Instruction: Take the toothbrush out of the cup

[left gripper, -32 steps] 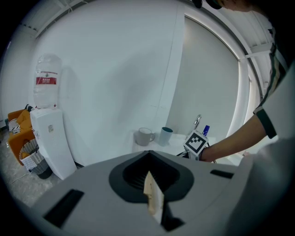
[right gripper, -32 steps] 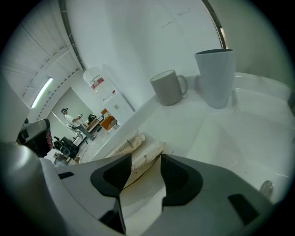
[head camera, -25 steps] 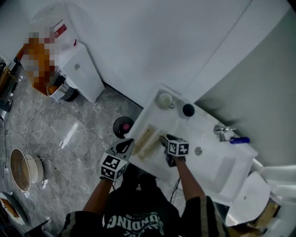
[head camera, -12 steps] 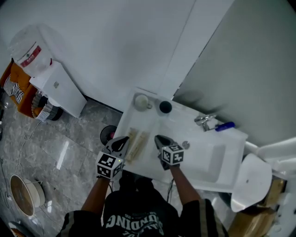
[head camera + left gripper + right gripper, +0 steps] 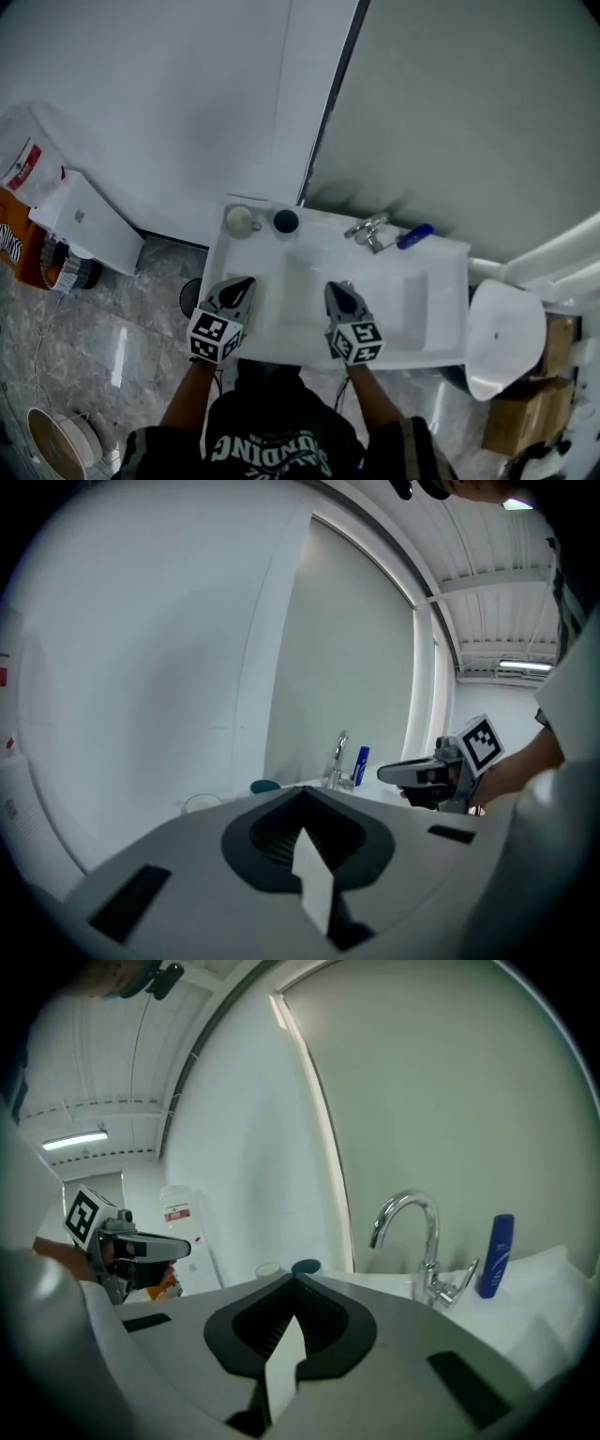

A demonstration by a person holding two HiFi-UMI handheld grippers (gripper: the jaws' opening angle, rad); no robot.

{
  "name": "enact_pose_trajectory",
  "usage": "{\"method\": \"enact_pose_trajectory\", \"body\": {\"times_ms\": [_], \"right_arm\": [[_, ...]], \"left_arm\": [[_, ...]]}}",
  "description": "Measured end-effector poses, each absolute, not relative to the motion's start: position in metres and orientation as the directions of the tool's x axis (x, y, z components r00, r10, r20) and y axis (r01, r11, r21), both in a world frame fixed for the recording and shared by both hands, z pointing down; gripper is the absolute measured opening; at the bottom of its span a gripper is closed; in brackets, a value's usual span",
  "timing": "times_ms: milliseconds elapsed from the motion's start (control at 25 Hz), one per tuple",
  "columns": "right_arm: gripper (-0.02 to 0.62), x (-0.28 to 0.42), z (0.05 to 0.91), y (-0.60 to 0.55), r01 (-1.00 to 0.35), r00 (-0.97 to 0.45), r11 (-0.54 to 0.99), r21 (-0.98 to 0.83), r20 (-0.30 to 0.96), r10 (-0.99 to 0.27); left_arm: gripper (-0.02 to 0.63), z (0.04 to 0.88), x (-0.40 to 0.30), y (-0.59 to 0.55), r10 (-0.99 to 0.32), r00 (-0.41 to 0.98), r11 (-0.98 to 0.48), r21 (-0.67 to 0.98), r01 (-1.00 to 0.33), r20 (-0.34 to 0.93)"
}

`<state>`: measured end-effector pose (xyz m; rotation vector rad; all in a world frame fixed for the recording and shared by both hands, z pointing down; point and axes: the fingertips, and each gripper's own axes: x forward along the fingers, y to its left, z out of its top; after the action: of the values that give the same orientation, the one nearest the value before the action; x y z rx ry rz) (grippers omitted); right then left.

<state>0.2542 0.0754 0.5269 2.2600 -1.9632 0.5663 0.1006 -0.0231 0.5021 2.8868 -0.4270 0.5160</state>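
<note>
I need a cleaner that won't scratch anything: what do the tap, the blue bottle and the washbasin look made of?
The tap looks like chrome-plated metal: it is mirror-bright, with reflections along its curve. The blue bottle is probably plastic, smooth and evenly coloured with a soft sheen. The washbasin is white and glossy, likely ceramic, though moulded resin would look the same.

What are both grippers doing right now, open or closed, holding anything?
Left gripper: closed, empty.
Right gripper: just closed, empty.

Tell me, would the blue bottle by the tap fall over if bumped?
Probably yes: the blue bottle stands tall and narrow, so a nudge could tip it. It looks like smooth plastic, so likely light and slippery.
</note>
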Motion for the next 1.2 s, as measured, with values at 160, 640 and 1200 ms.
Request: {"method": "enact_pose_trajectory", "body": {"times_ms": [160, 640, 1200], "right_arm": [[-0.005, 0.274, 0.492, 0.110, -0.968, 0.196, -0.228, -0.103, 0.256, -0.947], [-0.005, 0.299, 0.472, 0.156, -0.950, 0.289, -0.306, -0.053, 0.211, -0.934], [-0.006, 0.302, 0.482, 0.151, -0.955, 0.280, -0.294, -0.041, 0.211, -0.937]], "left_arm": [[-0.002, 0.491, 0.119, -0.012, -0.217, 0.915, -0.958, 0.108, -0.267, 0.341], [-0.002, 0.478, 0.136, 0.009, -0.177, 0.931, -0.976, 0.065, -0.208, 0.318], [-0.002, 0.475, 0.134, 0.008, -0.199, 0.930, -0.972, 0.058, -0.228, 0.310]]}}
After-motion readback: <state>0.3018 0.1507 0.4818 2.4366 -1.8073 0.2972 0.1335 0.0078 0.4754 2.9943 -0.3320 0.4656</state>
